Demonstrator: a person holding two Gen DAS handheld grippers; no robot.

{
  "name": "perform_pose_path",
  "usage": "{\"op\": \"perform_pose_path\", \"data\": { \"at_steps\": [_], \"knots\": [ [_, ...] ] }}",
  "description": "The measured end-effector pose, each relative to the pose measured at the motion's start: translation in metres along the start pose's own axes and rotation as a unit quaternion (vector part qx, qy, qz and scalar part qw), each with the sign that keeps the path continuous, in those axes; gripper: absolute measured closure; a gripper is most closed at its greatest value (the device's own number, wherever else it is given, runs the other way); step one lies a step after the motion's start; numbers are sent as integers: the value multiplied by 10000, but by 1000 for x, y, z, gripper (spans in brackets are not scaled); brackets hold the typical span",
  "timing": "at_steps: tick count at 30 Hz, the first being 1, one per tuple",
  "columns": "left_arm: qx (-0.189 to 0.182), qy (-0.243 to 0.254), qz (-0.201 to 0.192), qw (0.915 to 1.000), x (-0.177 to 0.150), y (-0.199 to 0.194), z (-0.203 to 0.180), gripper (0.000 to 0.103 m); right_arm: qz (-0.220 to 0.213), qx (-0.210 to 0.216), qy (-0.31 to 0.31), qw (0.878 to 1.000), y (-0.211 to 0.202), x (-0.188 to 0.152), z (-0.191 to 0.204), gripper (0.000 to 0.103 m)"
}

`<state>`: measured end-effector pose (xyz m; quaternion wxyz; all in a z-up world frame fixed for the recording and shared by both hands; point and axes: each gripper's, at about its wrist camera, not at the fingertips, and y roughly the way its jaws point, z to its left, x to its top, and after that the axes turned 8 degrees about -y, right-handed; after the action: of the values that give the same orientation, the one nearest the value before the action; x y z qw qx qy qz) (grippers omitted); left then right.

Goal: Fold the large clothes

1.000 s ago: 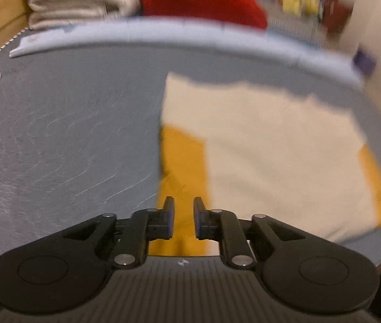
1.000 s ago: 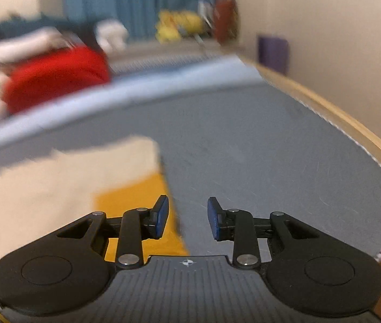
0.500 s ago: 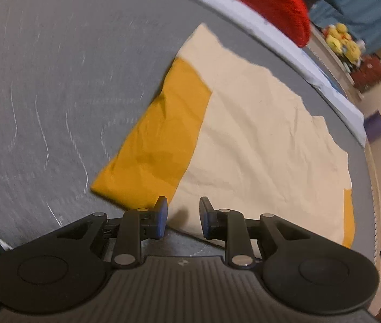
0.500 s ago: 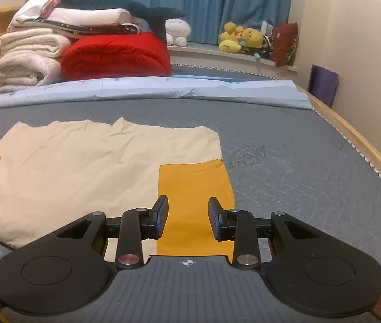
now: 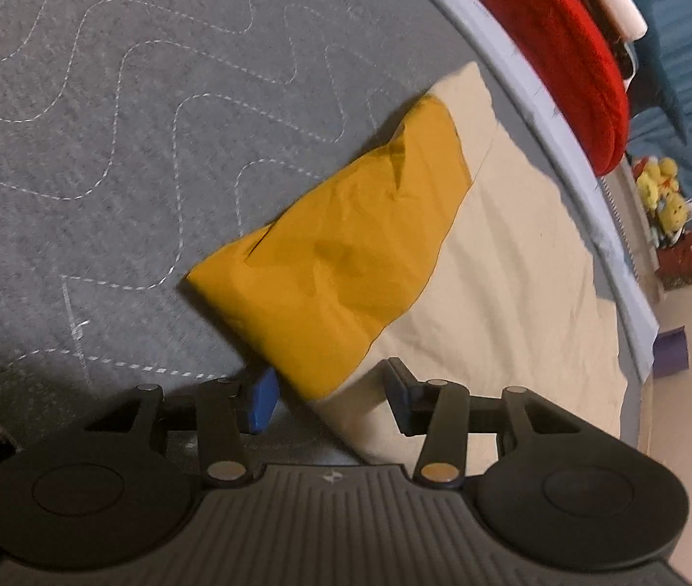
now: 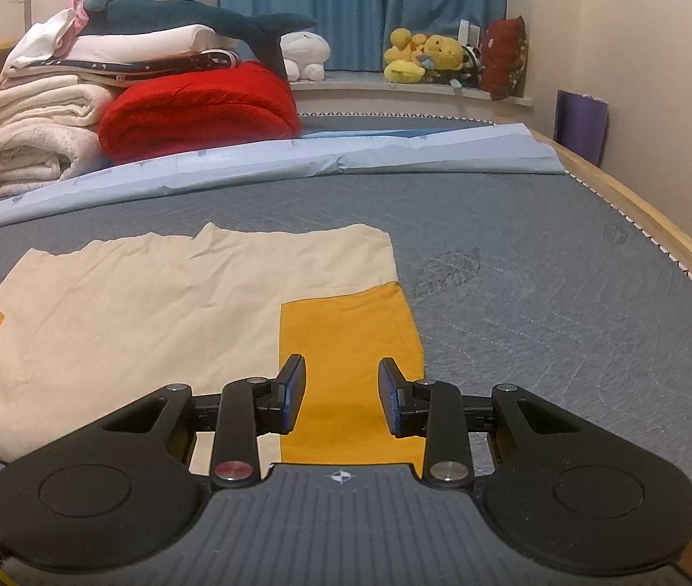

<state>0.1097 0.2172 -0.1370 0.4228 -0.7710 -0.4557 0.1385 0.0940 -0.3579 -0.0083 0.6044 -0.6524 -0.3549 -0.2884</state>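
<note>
Garment point(image 6: 160, 303): cream with yellow sleeves, lay flat on bed point(image 6: 565, 293); soft, light, likely limp. Left tool point(image 5: 328, 398) opening astride sleeve corner point(image 5: 316, 376); right tool point(image 6: 341, 395) spread, empty, above other sleeve point(image 6: 350, 337).

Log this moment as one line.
phase: reaching | left gripper: opening at yellow sleeve corner | right gripper: open over other sleeve | garment: flat

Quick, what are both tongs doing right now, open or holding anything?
Left tongs: opening around the orange sleeve corner of the cream garment, not gripping it.
Right tongs: open, holding nothing, above the other orange sleeve.
</note>
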Motion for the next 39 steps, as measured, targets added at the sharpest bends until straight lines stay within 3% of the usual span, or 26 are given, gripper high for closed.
{"op": "perform_pose_path", "data": {
  "at_steps": [5,12,13,14,17,22,27,32,37,38,39],
  "knots": [
    [-137,70,-278,9995,-2,8,-3,49,-18,27,18,10000,2,1,2,69],
    [-491,-259,-634,9964,-2,17,-1,49,-28,154,-59,9999,0,0,6,69],
    [-512,-254,-681,9960,-3,17,-2,57,-49,211,-70,9997,-1,1,7,69],
    [-536,-222,-706,9958,-3,17,-3,74,-69,266,-74,9996,-1,1,9,69],
    [-529,96,-834,9951,-3,9,-15,91,-162,467,-121,9987,-3,5,19,69],
    [-627,373,-991,9924,0,-28,-38,96,-354,804,-340,9956,-2,15,51,69],
    [-435,1091,-982,9882,6,-72,-67,98,-426,1274,-568,9893,3,26,94,70],
    [-78,2034,-1106,9728,28,-113,-85,98,-340,2198,-858,9712,11,33,146,77],
    [-91,2904,-1144,9500,34,-119,-78,97,169,2876,-1314,9486,34,33,206,77],
    [-21,2950,-1147,9486,31,-113,-74,97,457,2874,-1479,9452,45,30,219,77],
    [67,2806,-1014,9544,33,-106,-72,97,794,2798,-1647,9425,59,27,232,78]
  ]
}}
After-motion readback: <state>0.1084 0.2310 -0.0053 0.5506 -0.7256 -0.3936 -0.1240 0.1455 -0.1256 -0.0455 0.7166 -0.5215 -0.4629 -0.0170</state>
